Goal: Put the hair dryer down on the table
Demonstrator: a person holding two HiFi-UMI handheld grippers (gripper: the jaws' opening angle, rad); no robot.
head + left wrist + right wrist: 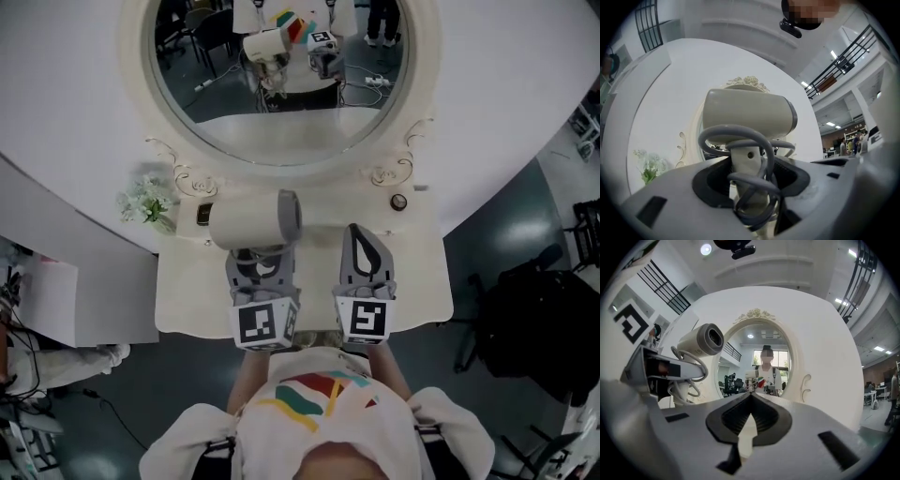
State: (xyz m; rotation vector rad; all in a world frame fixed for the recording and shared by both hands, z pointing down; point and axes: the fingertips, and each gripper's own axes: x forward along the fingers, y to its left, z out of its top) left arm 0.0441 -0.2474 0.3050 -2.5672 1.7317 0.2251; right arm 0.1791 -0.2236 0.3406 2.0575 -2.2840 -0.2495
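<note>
From the head view, the left tool (261, 258) is clamped on the hair dryer (248, 220). It holds the dryer over the back left part of the cream counter (412, 281), just in front of the oval mirror (281, 94). The dryer's barrel lies crosswise, its grey-ringed end turned towards the right. The right tool (356, 232) reaches over the middle of the counter beside it, apart from the dryer, its jaws drawn together with nothing in them. A spray of white flowers (145, 202) sits at the back left corner, and a small dark round thing (398, 202) lies near the back right edge.

In the left gripper view, the jaws press on either side of the hair dryer's (747, 115) upright handle. The barrel stands above them, and the grey cord (740, 140) is looped round the handle in several turns. The flowers (649, 168) show low at the left, and the mirror's carved top (750, 82) peeks above the barrel. I cannot see from here whether the foot of the handle touches the counter.

In the right gripper view, the right tool's (751, 397) jaws meet at their tips and nothing is between them. The hair dryer (701, 341) shows at the left with its open end turned this way, above the left tool (651, 371). The mirror (761, 366) stands straight ahead.
</note>
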